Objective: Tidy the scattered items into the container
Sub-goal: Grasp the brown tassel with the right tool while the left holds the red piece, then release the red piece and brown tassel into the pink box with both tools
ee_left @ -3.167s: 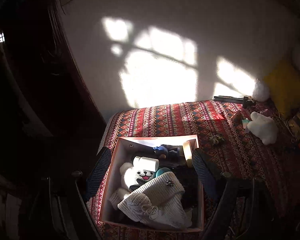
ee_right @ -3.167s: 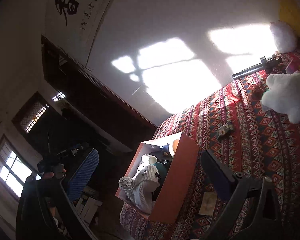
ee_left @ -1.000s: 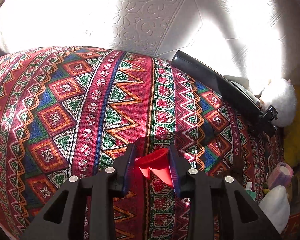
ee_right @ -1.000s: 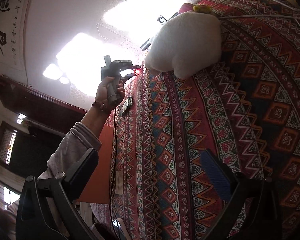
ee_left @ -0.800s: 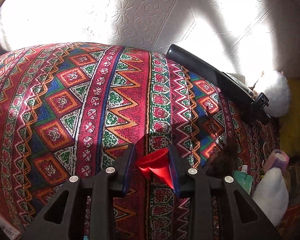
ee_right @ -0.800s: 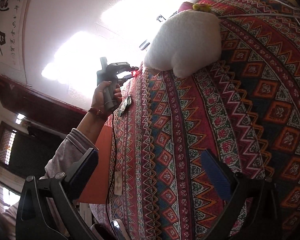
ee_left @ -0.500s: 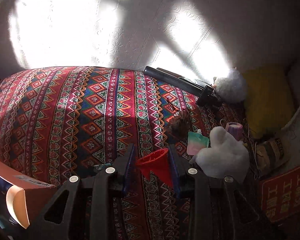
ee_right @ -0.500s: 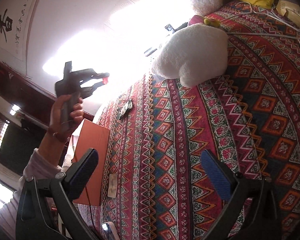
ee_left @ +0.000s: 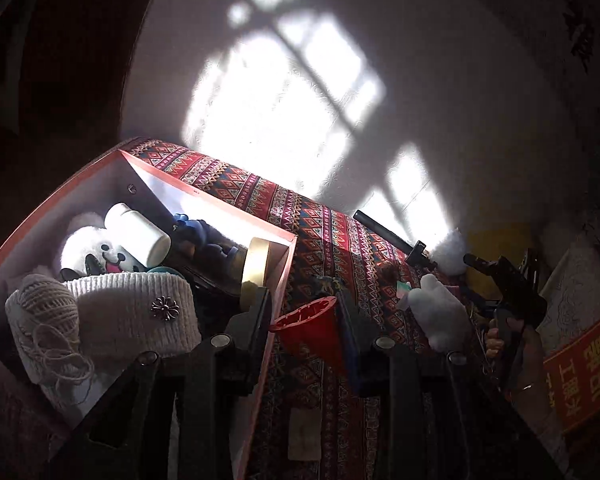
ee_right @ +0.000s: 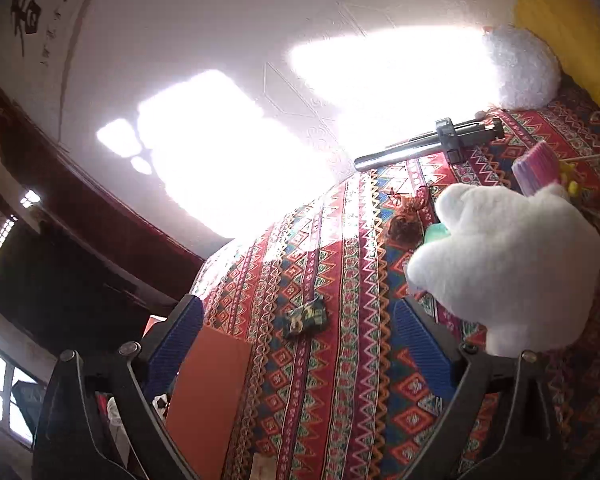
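An orange cardboard box was seen at the left of the left wrist view, its near corner just beside the left gripper. Inside it were packed a white knit hat with a metal cross stud, a ball of twine, a white plush face, a white cylindrical bottle, a blue figure and a roll of tape leaned against the right wall.

A red cone-shaped cup was clamped between the narrowly set jaws of the left gripper, at lower centre of the frame, just right of the box wall and not yet over its opening.

In the right wrist view the right gripper was held wide with its jaws closing and nothing between them. A white plush toy was seen at the right, partly behind the right finger. A small camouflage-patterned item lay between the fingers, on the cloth. A black tripod, a fluffy white ball, a pink item and a yellow cushion were placed toward the upper right.

Everything rested on a red patterned bedspread against a sunlit white wall.
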{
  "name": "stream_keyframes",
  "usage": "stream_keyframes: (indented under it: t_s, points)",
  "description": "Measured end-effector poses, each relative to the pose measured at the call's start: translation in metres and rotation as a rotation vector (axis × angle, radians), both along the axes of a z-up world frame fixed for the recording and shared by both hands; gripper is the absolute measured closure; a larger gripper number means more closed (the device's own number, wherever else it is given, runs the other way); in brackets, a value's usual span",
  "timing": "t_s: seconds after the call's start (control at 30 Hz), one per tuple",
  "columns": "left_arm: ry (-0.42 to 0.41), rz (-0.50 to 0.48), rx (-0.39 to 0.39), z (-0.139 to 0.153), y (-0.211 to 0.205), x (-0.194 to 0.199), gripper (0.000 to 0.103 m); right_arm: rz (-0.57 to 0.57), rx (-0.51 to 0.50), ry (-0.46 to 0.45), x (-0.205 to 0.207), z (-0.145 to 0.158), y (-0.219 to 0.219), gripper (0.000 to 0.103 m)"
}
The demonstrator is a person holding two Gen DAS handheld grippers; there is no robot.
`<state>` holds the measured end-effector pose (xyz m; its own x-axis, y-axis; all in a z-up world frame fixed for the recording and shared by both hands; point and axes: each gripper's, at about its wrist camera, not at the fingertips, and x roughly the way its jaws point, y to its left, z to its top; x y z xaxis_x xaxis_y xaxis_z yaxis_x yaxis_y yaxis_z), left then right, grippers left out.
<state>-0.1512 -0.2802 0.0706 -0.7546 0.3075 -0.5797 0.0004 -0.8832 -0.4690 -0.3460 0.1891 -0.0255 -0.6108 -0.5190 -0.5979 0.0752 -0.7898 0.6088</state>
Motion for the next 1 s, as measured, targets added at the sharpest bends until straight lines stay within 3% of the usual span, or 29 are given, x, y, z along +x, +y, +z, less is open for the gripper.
stream_keyframes:
  t_s: [0.13,0.27,0.3,0.33,0.4,0.47,0.6,0.77,0.87,0.93,0.97,1.0]
  points:
    - [0.033,0.053,0.044,-0.019,-0.029,-0.003,0.073,-0.058,0.146,-0.167,-0.097,-0.052,-0.020,0.016]
    - [0.008,0.067,0.063,-0.032,-0.046,-0.020,0.073,-0.113,0.282,-0.293,-0.151,-0.118,-0.025,0.023]
    - [0.005,0.072,0.064,-0.035,-0.049,-0.023,0.073,-0.114,0.314,-0.316,-0.157,-0.132,-0.026,0.049]
    - [-0.004,0.077,0.054,-0.038,-0.049,-0.026,0.073,-0.104,0.322,-0.337,-0.158,-0.142,-0.027,0.088]
    - [-0.020,0.076,0.028,-0.043,-0.047,-0.029,0.073,-0.088,0.291,-0.319,-0.150,-0.143,-0.026,0.089]
    - [-0.030,0.059,0.023,-0.045,-0.045,-0.027,0.073,-0.036,0.228,-0.283,-0.133,-0.127,-0.026,0.090]
    - [-0.015,0.056,0.004,-0.035,-0.044,-0.010,0.073,0.127,0.154,-0.135,-0.068,-0.043,-0.058,0.091]
    - [0.004,0.071,0.030,-0.032,-0.056,0.002,0.073,0.406,0.094,0.114,0.033,0.083,-0.161,0.090]
    - [-0.006,0.049,0.057,-0.035,-0.058,0.000,0.073,0.543,0.125,0.193,0.079,0.120,-0.233,0.089]
    - [-0.008,0.049,0.064,-0.034,-0.058,0.001,0.061,0.597,0.214,0.198,0.094,0.123,-0.275,0.085]
    - [-0.003,0.057,0.066,-0.031,-0.059,0.004,0.038,0.602,0.275,0.204,0.099,0.123,-0.292,0.081]
    - [0.015,0.069,0.067,-0.027,-0.062,0.008,0.016,0.593,0.318,0.208,0.103,0.122,-0.303,0.065]
